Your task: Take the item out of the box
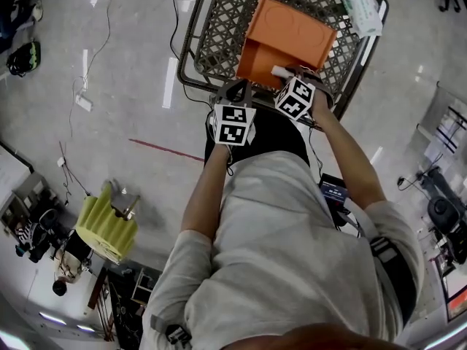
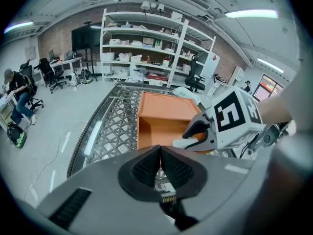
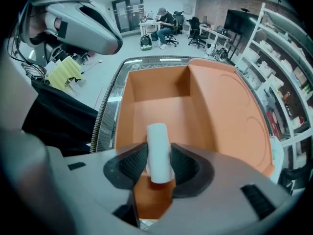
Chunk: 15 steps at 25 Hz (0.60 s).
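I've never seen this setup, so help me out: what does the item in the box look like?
Start at the metal lattice table, then the open orange box on it. Inside, between the jaws of the right gripper, is a small white cylinder, the only pale thing against the orange walls.

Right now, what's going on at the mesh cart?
A person works two handheld grippers over an orange rectangular box that sits with its lid open in a grey metal mesh cart. The right gripper points down into the box, its jaws spread either side of a white cylinder, apparently not clamped yet. The left gripper is shut and empty near the box. The cylinder is not out yet.
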### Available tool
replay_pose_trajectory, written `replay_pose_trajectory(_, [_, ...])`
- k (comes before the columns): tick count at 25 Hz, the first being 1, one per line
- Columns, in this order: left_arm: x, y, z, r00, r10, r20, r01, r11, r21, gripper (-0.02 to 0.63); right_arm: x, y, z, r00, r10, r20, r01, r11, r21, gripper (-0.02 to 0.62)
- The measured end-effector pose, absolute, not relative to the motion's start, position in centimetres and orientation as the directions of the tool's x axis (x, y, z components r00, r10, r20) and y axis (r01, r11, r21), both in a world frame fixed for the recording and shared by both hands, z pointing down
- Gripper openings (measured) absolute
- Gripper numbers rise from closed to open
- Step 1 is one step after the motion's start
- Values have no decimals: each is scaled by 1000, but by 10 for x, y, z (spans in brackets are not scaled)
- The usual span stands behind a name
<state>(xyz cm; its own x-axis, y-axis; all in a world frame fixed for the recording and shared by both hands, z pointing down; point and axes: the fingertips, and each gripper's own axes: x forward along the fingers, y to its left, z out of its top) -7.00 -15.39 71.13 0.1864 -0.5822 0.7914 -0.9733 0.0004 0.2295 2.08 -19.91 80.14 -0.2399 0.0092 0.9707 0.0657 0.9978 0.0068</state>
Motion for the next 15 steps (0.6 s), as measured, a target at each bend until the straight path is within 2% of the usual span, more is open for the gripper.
replay_pose_trajectory(15, [-80, -143, 714, 163, -587, 793, -973, 39, 229, 11, 11, -196, 817, -206, 26, 978, 81, 997, -9, 143])
